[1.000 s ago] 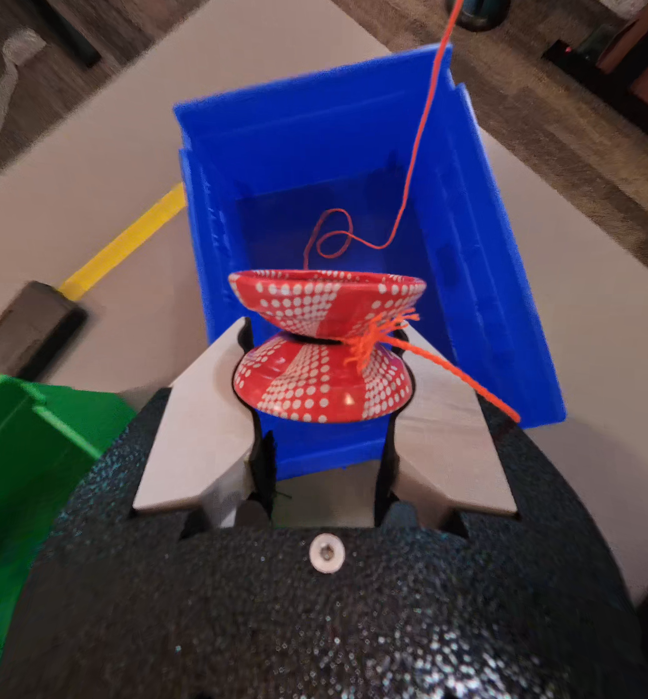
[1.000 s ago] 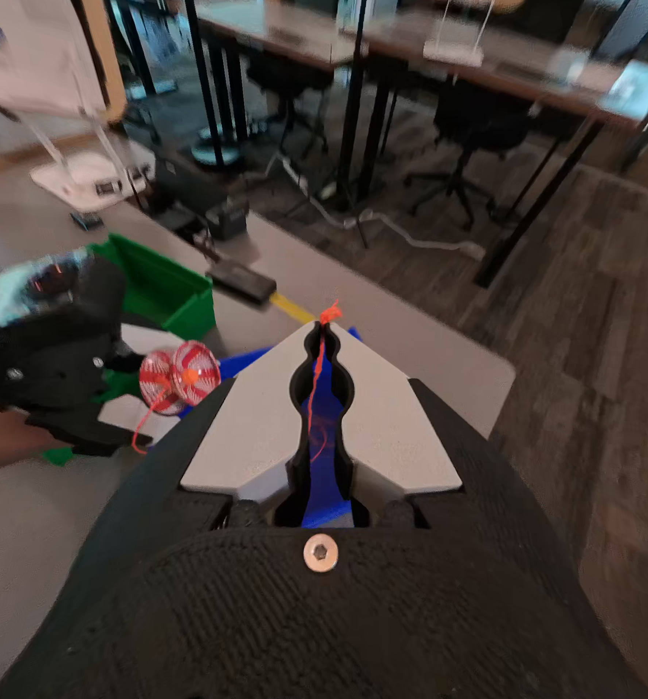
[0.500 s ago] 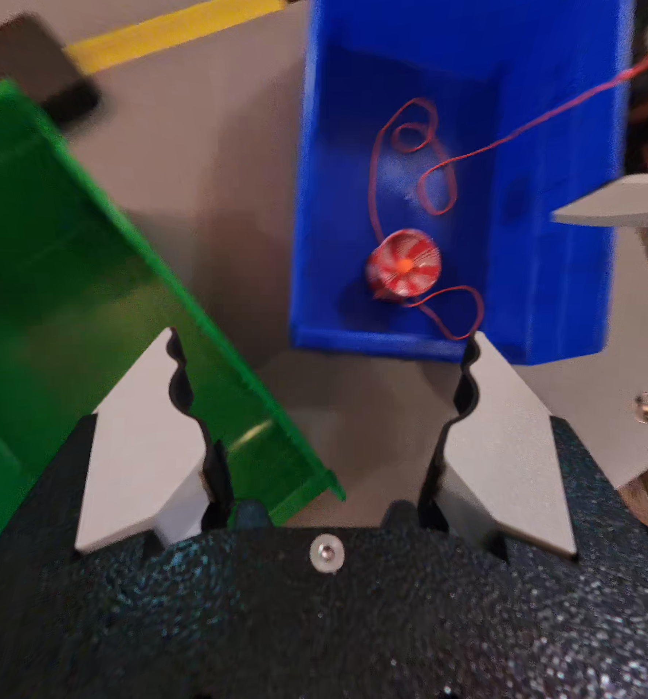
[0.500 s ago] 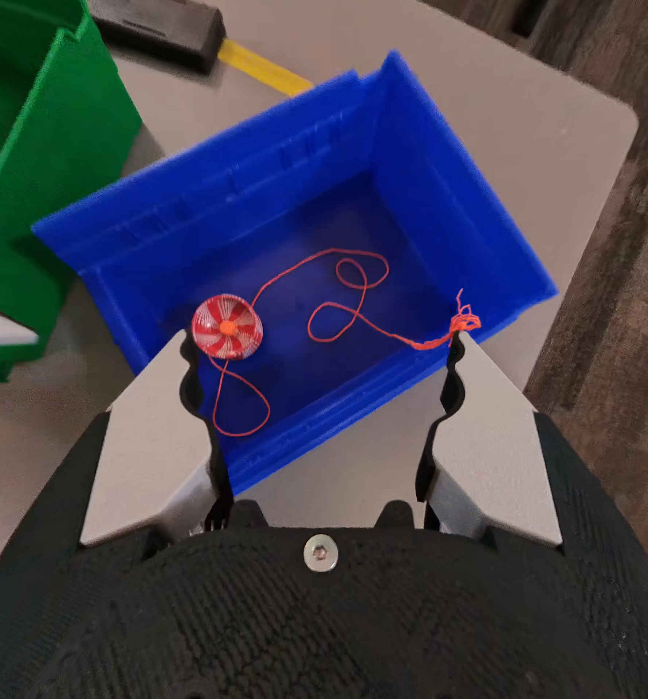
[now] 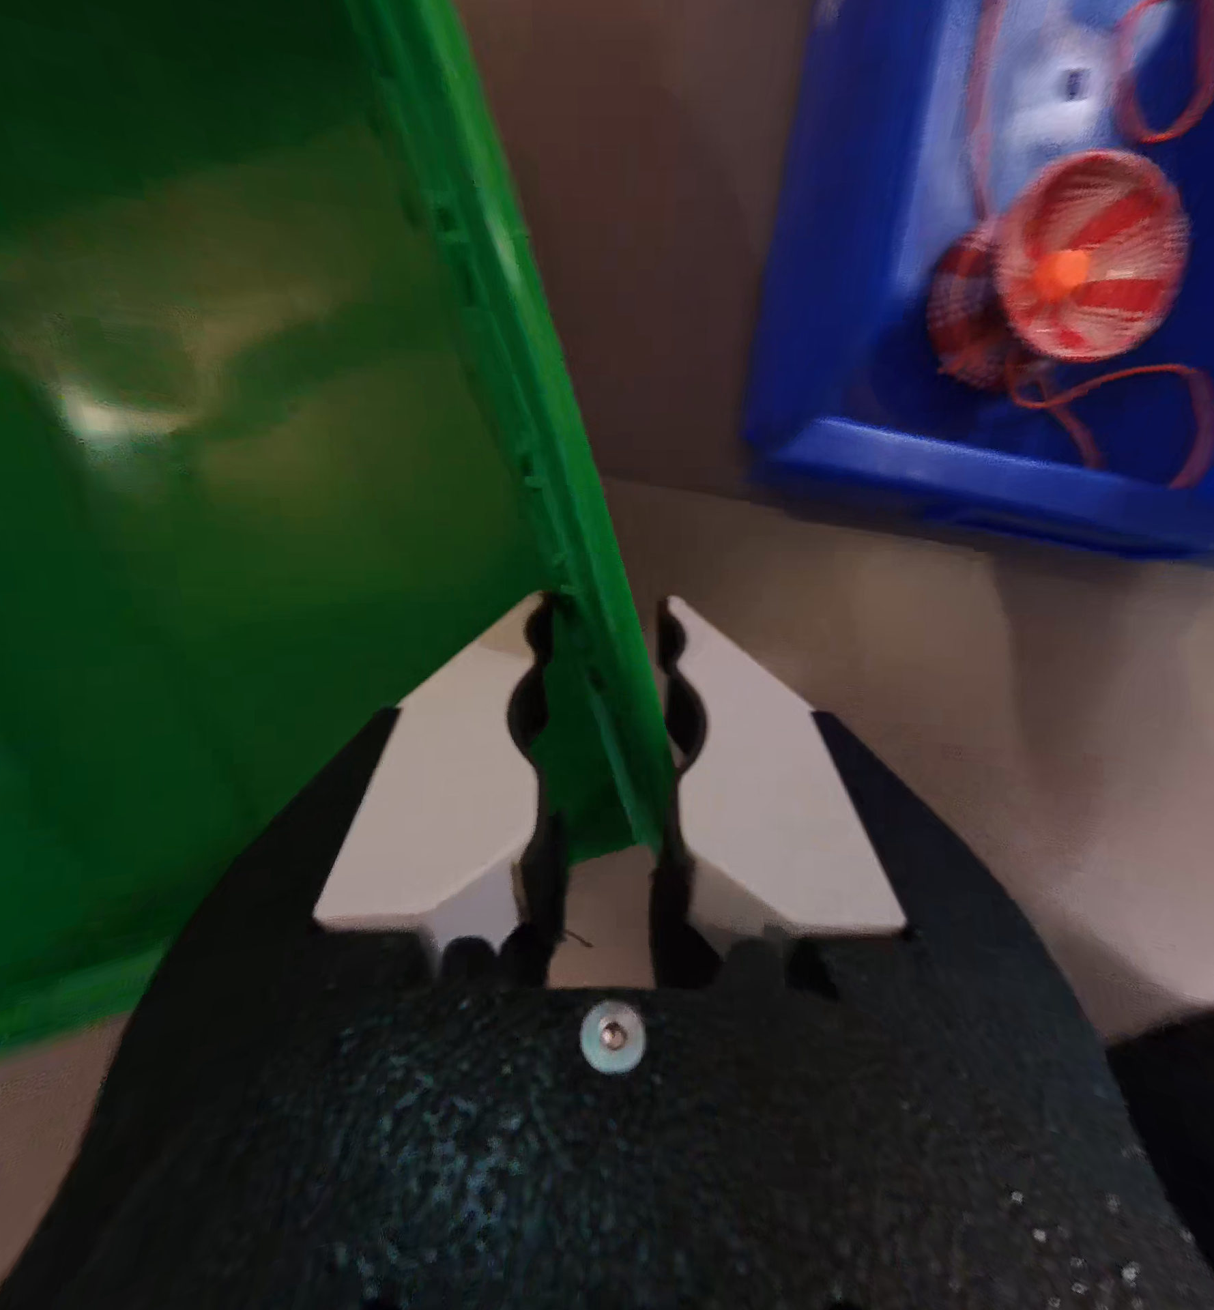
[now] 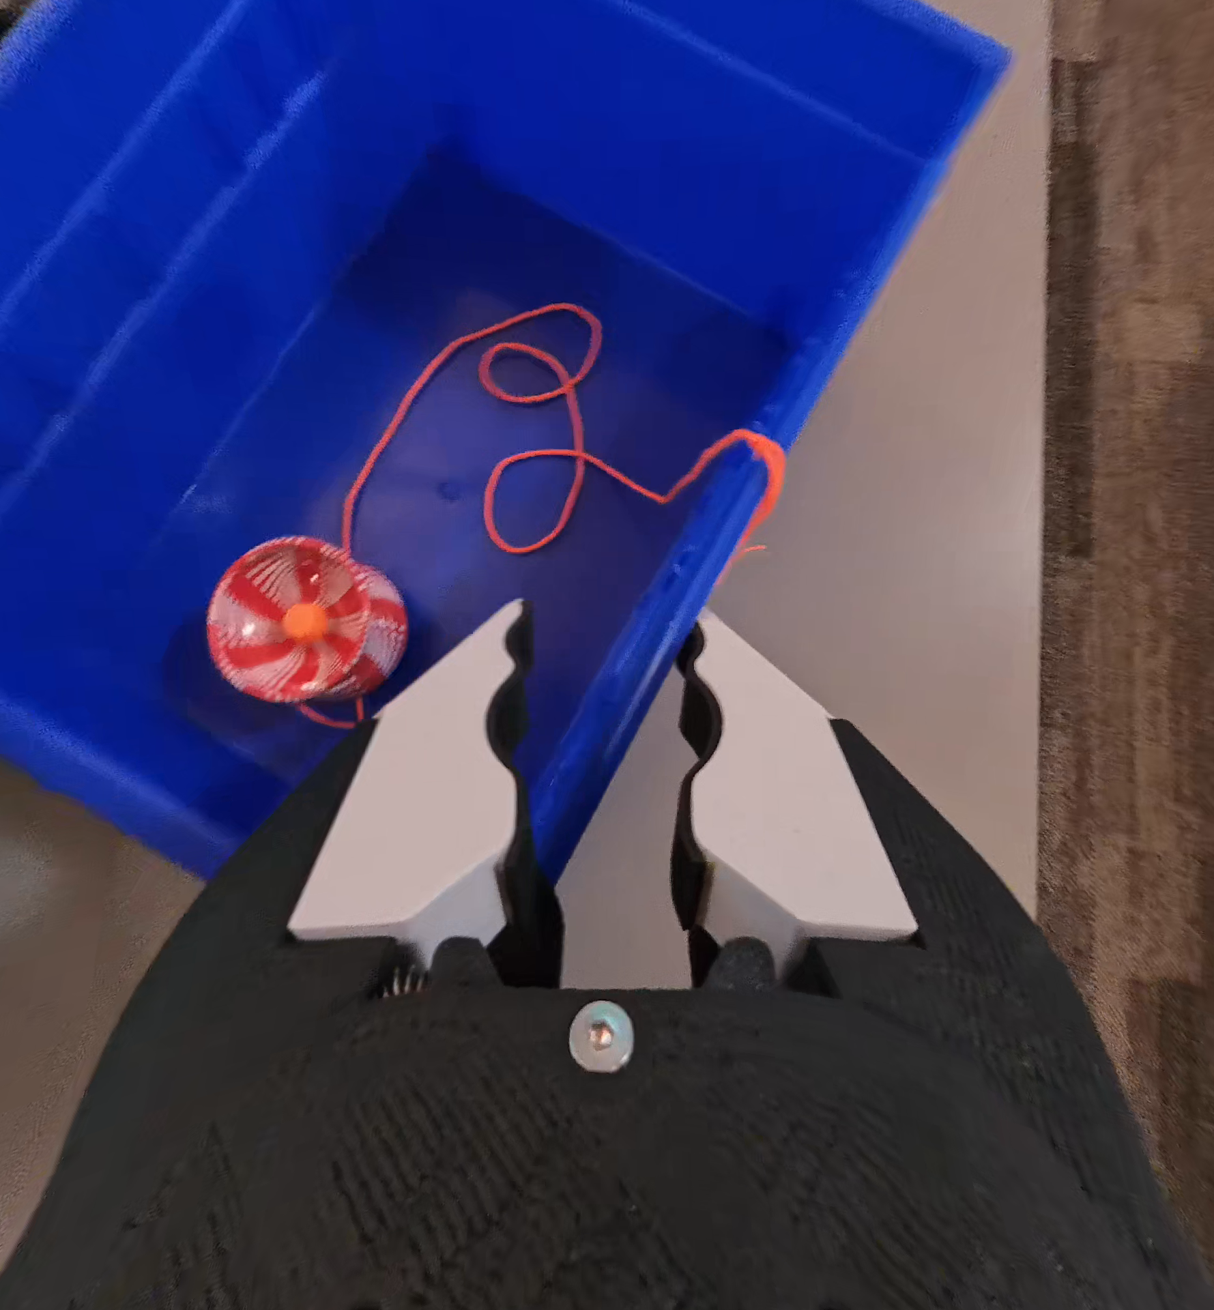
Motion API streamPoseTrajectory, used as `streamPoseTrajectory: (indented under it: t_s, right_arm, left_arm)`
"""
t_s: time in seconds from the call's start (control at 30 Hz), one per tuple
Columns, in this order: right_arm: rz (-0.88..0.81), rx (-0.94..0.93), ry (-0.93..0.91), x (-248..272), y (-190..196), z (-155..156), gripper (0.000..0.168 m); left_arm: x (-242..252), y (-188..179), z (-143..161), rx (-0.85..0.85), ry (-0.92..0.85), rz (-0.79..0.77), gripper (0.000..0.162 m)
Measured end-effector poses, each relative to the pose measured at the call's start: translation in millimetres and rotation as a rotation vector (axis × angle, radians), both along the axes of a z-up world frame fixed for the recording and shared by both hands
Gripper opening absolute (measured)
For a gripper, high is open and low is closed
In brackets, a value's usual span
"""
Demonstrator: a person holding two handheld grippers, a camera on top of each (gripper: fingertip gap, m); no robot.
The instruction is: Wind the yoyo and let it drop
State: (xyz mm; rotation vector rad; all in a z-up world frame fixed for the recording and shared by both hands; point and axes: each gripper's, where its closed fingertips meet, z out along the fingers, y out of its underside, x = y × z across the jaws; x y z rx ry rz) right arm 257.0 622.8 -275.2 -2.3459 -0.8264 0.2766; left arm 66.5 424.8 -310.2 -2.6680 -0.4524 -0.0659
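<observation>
Yoyo [image 6: 306,620] lies in blue bin [image 6: 164,213] – left view blurred – both jaws narrowly apart, empty

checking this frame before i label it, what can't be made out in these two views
- Left wrist view: the yoyo and string are motion-blurred, so the windings are unreadable; the blue bin is cut off by the right edge.
- Left wrist view: the green bin fills the left, hiding what lies behind it.
- Right wrist view: the right hand-held gripper covers the blue bin's near corner; the string's frayed end hangs outside the wall.
</observation>
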Motion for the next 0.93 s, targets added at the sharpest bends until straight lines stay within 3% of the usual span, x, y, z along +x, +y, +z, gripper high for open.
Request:
streamPoseTrajectory:
  t_s: [0.07,0.17,0.27,0.37,0.47,0.6,0.7,0.8,0.93]
  right_arm:
    - [-0.023,0.020,-0.026,-3,2,0,0.022]
    - [-0.016,0.040,-0.014,-18,-10,0,0.003]
    - [0.063,0.049,0.004,-49,-37,0,0.003]
    - [0.176,0.066,0.026,-86,-71,0,0.005]
    - [0.370,0.044,0.071,-128,-115,5,0.029]
    - [0.411,0.158,0.172,-145,-127,73,0.056]
    - [0.514,0.120,0.255,-149,-148,136,0.063]
    - [0.728,0.082,0.209,-147,-187,182,0.078]
    - [0.870,0.322,0.218,-139,-218,256,0.083]
  left_arm:
    - [-31,-28,2,-0.007,0.141,0.030,0.020]
    - [-57,-66,3,0.057,0.147,0.107,0.011]
    - [-69,-98,15,0.100,0.228,0.123,0.002]
    - [-83,-129,40,0.146,0.346,0.185,0.004]
    - [-107,-172,66,0.220,0.368,0.334,0.003]
    - [-121,-218,109,0.225,0.526,0.357,0.003]
    - [-118,-237,148,0.266,0.602,0.366,0.003]
    - [-111,-243,179,0.310,0.645,0.365,0.003]
    - [-91,-231,217,0.398,0.681,0.316,0.004]
